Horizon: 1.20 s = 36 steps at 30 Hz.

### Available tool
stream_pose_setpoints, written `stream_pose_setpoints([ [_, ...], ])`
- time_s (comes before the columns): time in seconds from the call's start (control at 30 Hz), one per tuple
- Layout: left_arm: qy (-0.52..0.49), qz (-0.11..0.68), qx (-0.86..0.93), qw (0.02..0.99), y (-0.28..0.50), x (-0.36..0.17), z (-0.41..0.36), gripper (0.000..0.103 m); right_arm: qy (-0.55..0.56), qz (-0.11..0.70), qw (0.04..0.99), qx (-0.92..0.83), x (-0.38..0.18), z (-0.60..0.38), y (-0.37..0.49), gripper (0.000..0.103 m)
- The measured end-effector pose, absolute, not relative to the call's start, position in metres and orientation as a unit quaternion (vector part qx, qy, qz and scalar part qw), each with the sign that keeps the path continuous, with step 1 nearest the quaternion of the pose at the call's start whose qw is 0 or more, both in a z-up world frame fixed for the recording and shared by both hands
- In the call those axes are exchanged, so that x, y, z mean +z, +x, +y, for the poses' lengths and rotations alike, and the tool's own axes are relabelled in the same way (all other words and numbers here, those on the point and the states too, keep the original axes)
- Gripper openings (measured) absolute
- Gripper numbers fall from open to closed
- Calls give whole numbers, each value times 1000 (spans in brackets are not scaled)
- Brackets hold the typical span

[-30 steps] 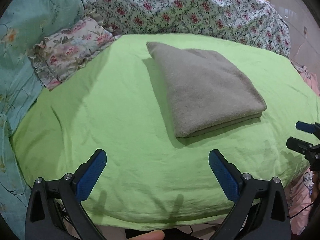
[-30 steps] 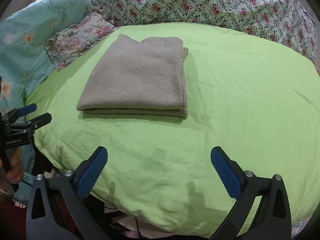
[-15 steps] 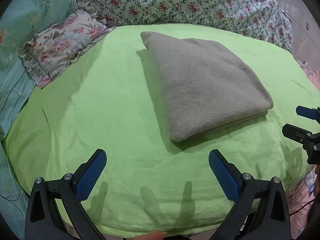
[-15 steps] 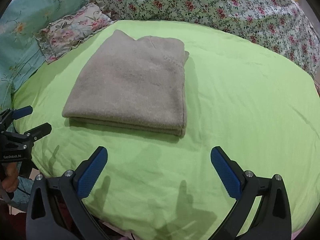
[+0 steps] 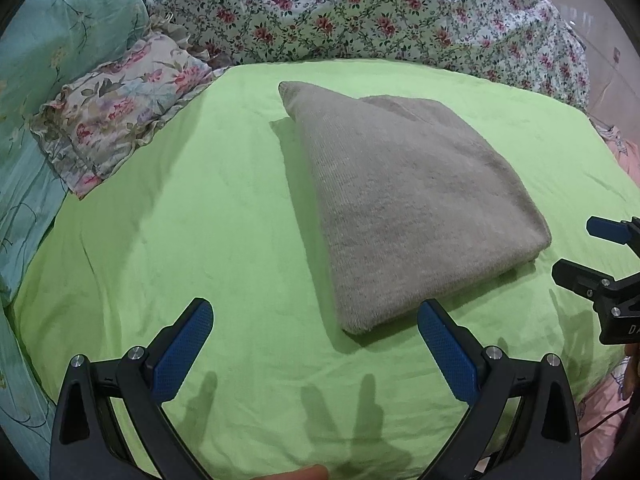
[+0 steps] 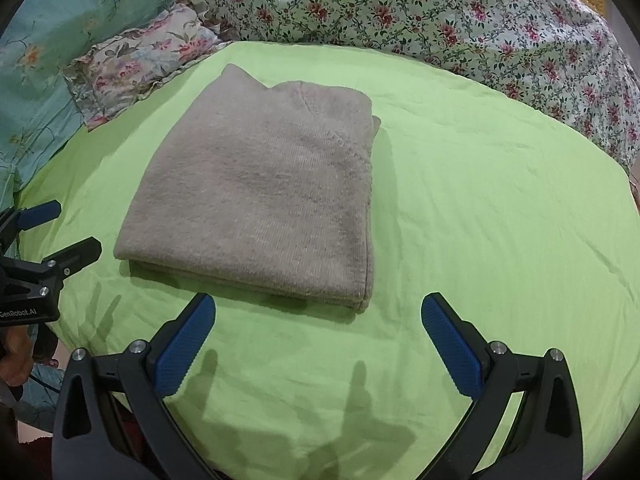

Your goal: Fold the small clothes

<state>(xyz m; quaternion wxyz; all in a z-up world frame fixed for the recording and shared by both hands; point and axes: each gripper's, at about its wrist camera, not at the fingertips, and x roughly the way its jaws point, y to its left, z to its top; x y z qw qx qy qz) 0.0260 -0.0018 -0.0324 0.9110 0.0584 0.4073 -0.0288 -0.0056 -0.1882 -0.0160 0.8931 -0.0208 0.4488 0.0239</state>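
Note:
A grey-brown knitted garment lies folded into a flat rectangle on the green sheet; it also shows in the right wrist view. My left gripper is open and empty, just short of the garment's near corner. My right gripper is open and empty, just in front of the garment's near folded edge. Each gripper shows at the side of the other's view: the right one and the left one, both with jaws apart.
A floral quilt is heaped along the far side of the sheet. A frilled floral pillow and a teal pillow lie at the far left. The sheet's near edge drops off just below my grippers.
Both grippers have moved forward over the sheet toward the folded garment, which now looks larger and closer. Both stay open. The garment has not moved.

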Motion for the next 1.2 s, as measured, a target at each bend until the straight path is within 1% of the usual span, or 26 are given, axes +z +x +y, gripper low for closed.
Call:
stream_pose_setpoints([
  [1.2,82,418,22,905,60,-24,-12,102,-20,461,887,24,-7,-188,37,103],
])
